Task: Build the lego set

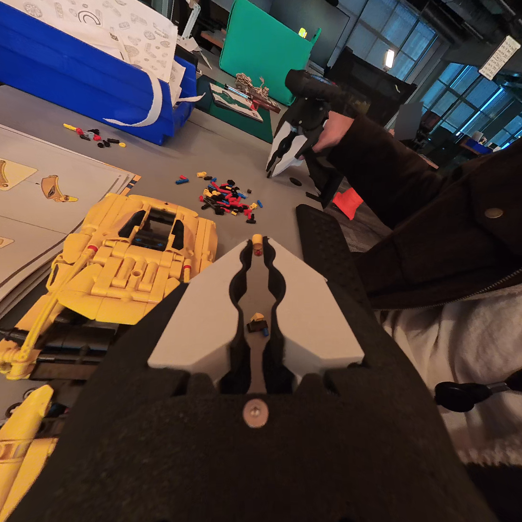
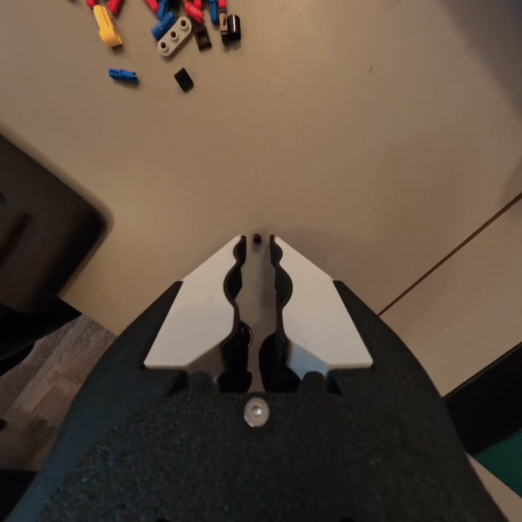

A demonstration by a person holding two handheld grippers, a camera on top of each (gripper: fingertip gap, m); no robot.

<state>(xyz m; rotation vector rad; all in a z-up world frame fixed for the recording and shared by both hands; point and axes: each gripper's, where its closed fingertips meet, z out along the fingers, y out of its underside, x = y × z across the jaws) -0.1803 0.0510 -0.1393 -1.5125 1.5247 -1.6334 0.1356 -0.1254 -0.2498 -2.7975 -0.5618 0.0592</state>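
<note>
A yellow lego car [image 1: 127, 271] lies on the grey table [image 1: 175, 152], left of my left gripper [image 1: 257, 243]. The left gripper is shut on a small yellow piece with a red end [image 1: 257, 243], held above the table. A small yellow, black and blue sub-assembly [image 1: 257, 322] lies on the table below its fingers. My right gripper [image 2: 256, 240] points down at the table with its jaws slightly apart, and a tiny black piece [image 2: 256, 239] lies between the tips. The right gripper also shows in the left wrist view [image 1: 269, 173], beyond a pile of loose pieces [image 1: 228, 197].
Instruction booklet [image 1: 42, 186] lies under the car. A blue bin [image 1: 84, 73] with paper bags stands at the back left, with a smaller scatter of pieces [image 1: 93, 136] before it. A black mat [image 1: 324, 243] lies at the table's right edge. A yellow body panel [image 1: 19, 440] lies at the lower left. Loose pieces [image 2: 172, 31] lie ahead of the right gripper. There is about 40 cm between the tips of the two grippers.
</note>
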